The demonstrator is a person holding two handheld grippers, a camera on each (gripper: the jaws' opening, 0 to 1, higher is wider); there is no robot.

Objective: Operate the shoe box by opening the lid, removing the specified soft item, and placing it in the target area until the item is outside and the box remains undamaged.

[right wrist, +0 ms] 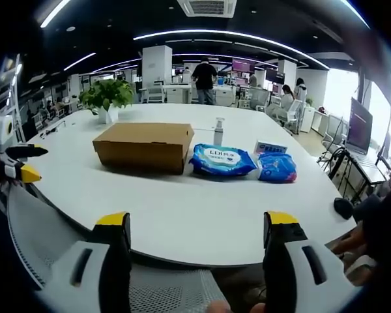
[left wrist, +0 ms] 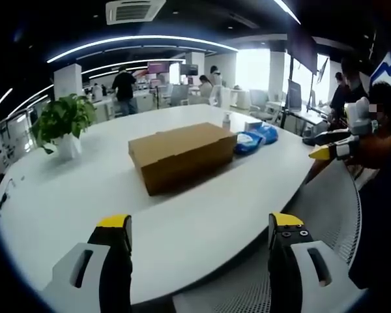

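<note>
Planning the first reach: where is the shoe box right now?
The closed shoe box sits mid-table in the right gripper view, left of the blue packs, with the potted plant behind it.

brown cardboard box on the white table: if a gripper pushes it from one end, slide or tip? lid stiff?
The cardboard box is low and wide with its lid shut, so it probably slides rather than tips. The white table looks smooth and glossy, so it may skid easily. The plain cardboard looks thin, so the lid likely flexes or dents under a hard pinch.

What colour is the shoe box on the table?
Plain brown cardboard, lid closed; the shoe box shows best in the right gripper view.
</note>
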